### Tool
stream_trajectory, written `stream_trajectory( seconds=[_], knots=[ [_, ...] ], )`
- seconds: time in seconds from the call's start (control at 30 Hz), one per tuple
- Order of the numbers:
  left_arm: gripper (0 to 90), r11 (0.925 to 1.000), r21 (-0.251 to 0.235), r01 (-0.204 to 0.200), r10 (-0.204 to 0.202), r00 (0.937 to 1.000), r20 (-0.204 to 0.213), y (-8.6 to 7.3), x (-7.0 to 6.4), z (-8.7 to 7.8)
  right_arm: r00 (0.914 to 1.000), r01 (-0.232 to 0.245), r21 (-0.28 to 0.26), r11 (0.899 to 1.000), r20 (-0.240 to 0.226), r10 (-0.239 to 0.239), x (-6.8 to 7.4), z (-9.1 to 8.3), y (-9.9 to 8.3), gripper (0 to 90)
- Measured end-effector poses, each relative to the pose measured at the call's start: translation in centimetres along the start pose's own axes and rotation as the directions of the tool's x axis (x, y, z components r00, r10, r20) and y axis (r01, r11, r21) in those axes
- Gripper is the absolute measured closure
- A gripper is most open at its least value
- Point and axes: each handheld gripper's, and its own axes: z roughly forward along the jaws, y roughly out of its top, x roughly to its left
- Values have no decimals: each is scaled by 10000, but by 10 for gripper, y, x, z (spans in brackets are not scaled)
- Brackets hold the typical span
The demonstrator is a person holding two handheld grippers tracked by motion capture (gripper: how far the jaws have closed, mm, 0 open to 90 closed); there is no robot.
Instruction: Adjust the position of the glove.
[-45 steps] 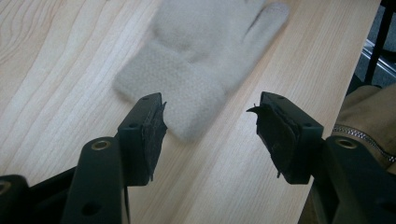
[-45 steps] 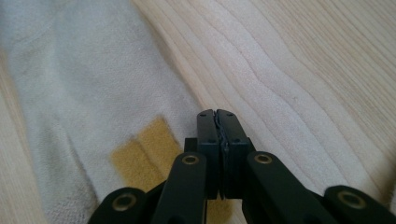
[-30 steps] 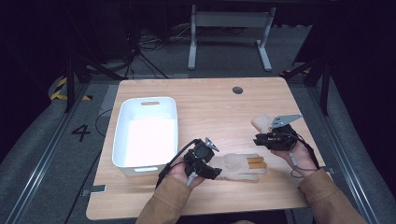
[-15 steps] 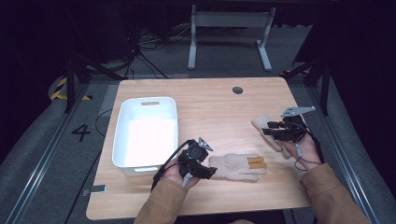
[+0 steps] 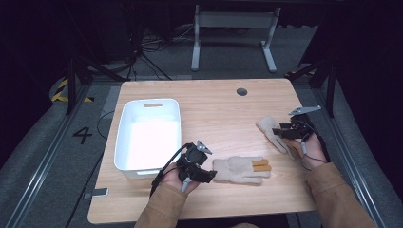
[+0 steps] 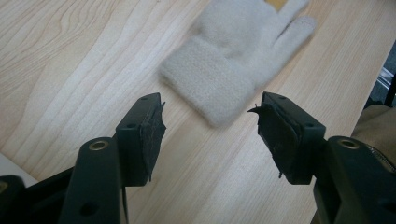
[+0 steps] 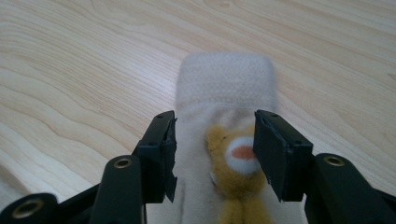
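Lying flat on the table [image 5: 218, 109], two cream gloves sit well apart: the near glove [image 5: 240, 170] rests close to the front edge with its cuff toward the left gripper [image 5: 209, 175], and the far glove [image 5: 272, 131] lies by the right edge under the right gripper [image 5: 277, 133]. The left gripper [image 6: 209, 123] has its jaws spread wide and holds nothing; in the left gripper view the near glove [image 6: 233, 51] lies just ahead of the tips, its ribbed cuff nearest, not between the pads, and bare wood shows in the gap. That glove's fingers point away from the jaws, and orange shows at two of them in the high view. The right gripper [image 7: 214, 140] is also open, its jaws standing either side of the far glove [image 7: 224, 88] without pinching it; pale knit shows between each pad and the glove's middle. A yellow-brown animal face [image 7: 236, 161] with a white and orange muzzle sits on that glove between the jaws, and the cuff lies beyond the tips. Whether the tips touch the knit I cannot tell. A white bin [image 5: 148, 135] stands on the table's left side, just beside the left hand [image 5: 178, 180], and a sleeve [image 5: 159, 211] reaches in from the bottom.
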Motion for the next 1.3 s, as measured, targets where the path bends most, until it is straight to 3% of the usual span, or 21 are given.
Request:
stream_trajectory(
  seconds=[0.27, 0.6, 0.9, 1.3],
  knots=[
    [406, 10000, 32, -89, 89, 10000, 14, 1, -2, 1, 9993, -339, 373, 9987, 179, 333, -9, 7, -7, 501],
    [403, 9999, 123, -114, 113, 9999, 58, 1, -3, 4, 9992, -302, 959, 9949, 271, 277, -12, 14, -12, 539],
    [402, 9999, 123, -116, 116, 9999, 66, 1, -3, 4, 9993, -264, 1017, 9945, 288, 236, -11, 11, -11, 650],
    [402, 9997, 154, -197, 196, 9997, 119, 3, -4, 5, 9999, -90, 897, 9959, 150, 77, -5, -5, 0, 695]
  ],
)
